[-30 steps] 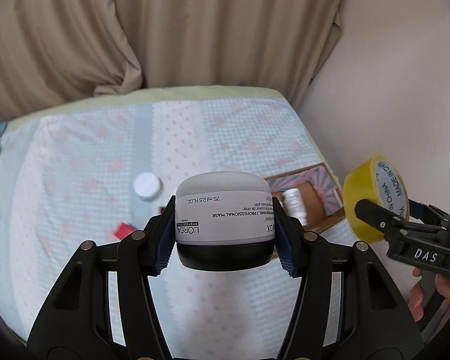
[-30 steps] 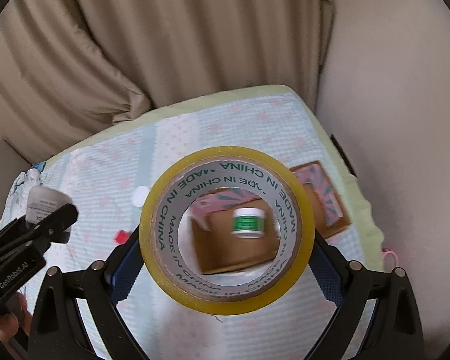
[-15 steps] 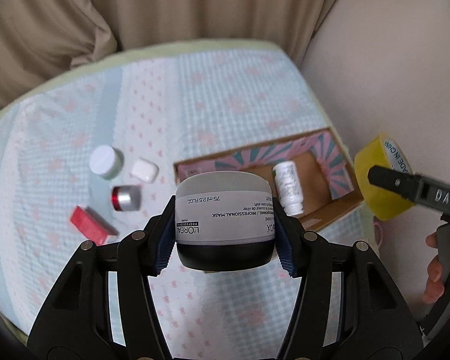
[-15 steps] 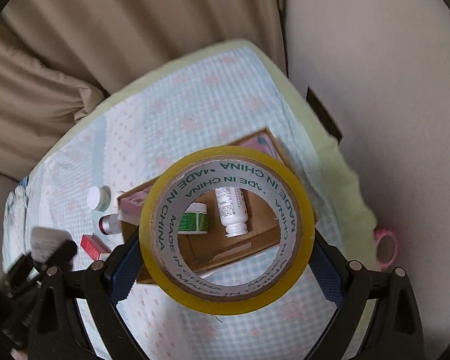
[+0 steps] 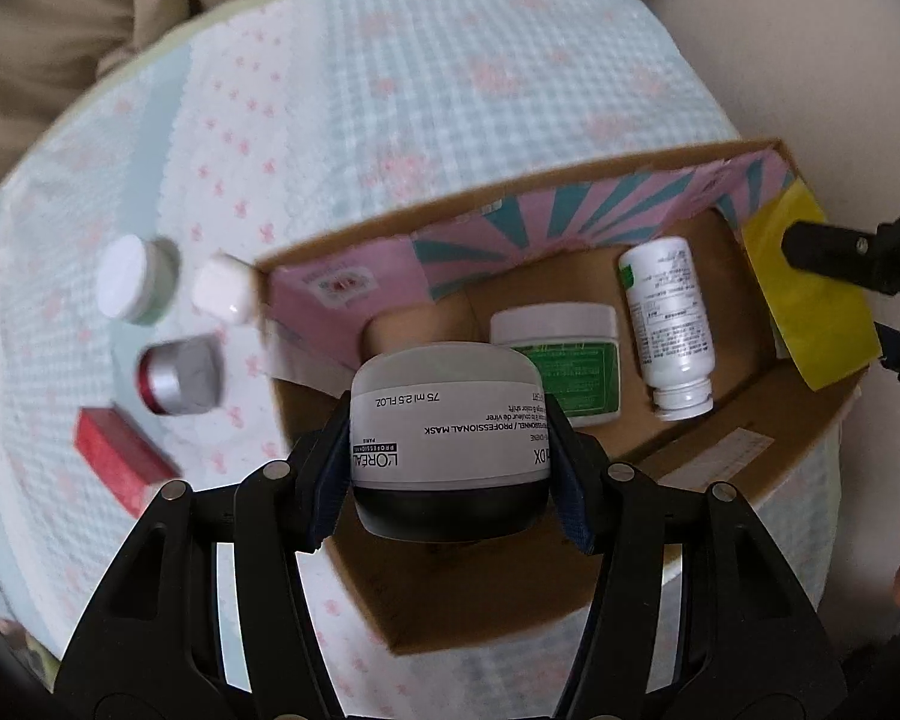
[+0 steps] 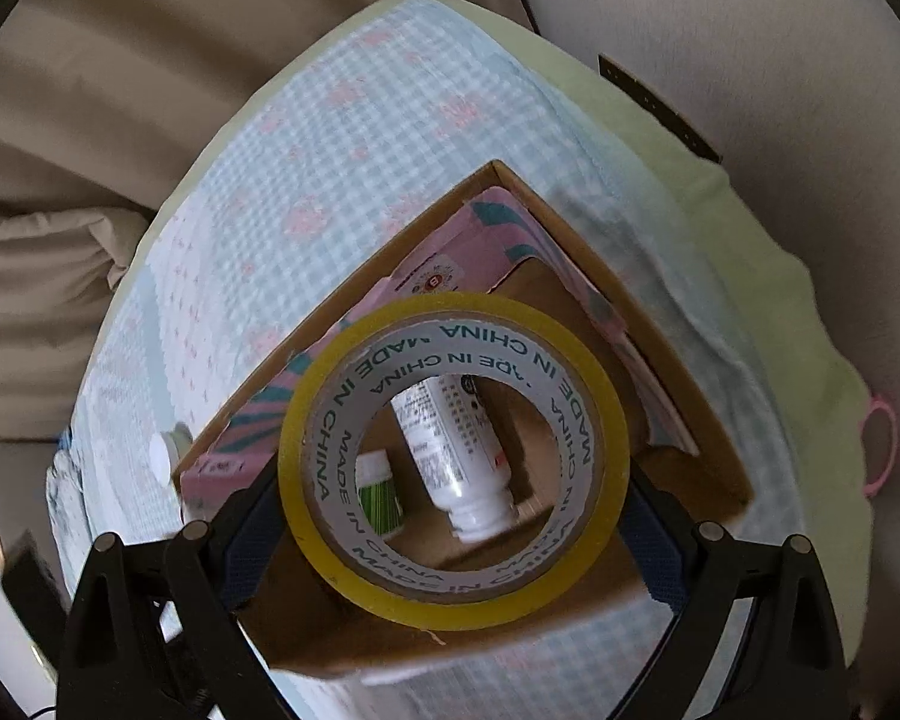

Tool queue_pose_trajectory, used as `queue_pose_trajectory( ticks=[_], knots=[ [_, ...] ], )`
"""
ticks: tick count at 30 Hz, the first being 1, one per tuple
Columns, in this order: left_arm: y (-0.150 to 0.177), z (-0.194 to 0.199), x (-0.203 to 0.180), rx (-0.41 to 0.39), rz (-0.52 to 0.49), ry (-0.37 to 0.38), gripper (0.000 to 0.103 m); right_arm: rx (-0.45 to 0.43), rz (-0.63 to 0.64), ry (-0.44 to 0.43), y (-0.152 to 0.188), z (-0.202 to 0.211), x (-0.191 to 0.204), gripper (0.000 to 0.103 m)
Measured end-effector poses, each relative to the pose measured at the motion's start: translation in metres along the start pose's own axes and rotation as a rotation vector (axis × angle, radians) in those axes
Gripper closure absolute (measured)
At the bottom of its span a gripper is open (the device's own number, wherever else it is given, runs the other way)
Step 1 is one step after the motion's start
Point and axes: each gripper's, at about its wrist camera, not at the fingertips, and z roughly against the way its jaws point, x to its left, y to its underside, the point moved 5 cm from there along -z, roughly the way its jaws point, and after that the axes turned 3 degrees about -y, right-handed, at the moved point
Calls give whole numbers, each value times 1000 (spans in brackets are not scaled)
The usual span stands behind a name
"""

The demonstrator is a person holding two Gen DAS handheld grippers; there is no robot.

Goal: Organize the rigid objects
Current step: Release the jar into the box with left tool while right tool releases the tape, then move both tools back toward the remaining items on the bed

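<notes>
- Your left wrist view alone shows the loose items on the checked bedspread (image 5: pixel 450 90) at centre left: a white-lidded jar (image 5: pixel 127 285), a small white cap (image 5: pixel 222 290), a silver and red jar (image 5: pixel 177 377) and a red box (image 5: pixel 120 461), all outside the cardboard box (image 5: pixel 720 450).
- Your right wrist view alone shows a pink ring (image 6: pixel 879 450) at the right edge and the beige curtain (image 6: pixel 90 120) at upper left.
- Left gripper (image 5: pixel 450 429): blue pads pinch a white jar with a black lid (image 5: pixel 447 414) on both sides, at lower centre of frame, over the box's near left corner.
- Jar label reads upside down: "L'ORÉAL PROFESSIONNEL PARIS", "PROFESSIONAL MASK", "75 ml 2.5 FL.OZ".
- Right gripper (image 6: pixel 453 498): jaws press on either side of a yellow tape roll (image 6: pixel 453 459), centre of frame, held above the box (image 6: pixel 660 360). The left view catches the same roll (image 5: pixel 810 294) at the right edge, over the box's right wall.
- Roll core reads "MADE IN CHINA", repeated round the ring.
- Inside the box: a white bottle (image 5: pixel 669 324) lying on its side with small print too fine to read, and beside it a green-labelled jar (image 5: pixel 561 357). Through the roll's hole you see both again: bottle (image 6: pixel 453 450), green jar (image 6: pixel 378 495).
- Box liner is pink with teal stripes.
</notes>
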Motion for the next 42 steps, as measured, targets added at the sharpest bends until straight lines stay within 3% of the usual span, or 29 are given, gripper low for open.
queue_pose_trajectory(
  ticks=[3, 6, 7, 8, 9, 12, 14, 25, 34, 42],
  knots=[
    [5, -12, -4, 22, -14, 4, 50, 8, -35, -7, -1, -9, -6, 6],
    [7, -15, -11, 52, -34, 79, 48, 35, -45, 2, -1, -15, -12, 5],
    [7, -12, -13, 44, -46, 66, 41, 33, -40, 11, -2, -16, -12, 5],
    [6, -6, -13, 27, -61, 39, 9, 30, -44, 18, -2, -16, -12, 5],
    [5, -2, -14, 18, -71, 23, 0, 32, -54, 16, -2, -15, -13, 2],
    [6, 12, -10, -19, -58, 13, 0, -55, -109, -21, -5, 2, -23, 0],
    [9, 17, -6, -17, -36, 14, 0, -94, -114, 11, -5, 12, -28, 0],
    [19, 47, 9, -31, 17, -3, 0, -69, -58, 14, 13, 34, -22, 0],
    [20, 78, 17, -84, 31, -19, 0, -96, -28, 36, 16, 54, -16, 0],
    [33, 132, 48, -160, 96, -39, 0, -130, 70, 57, 31, 92, 13, 0]
  ],
)
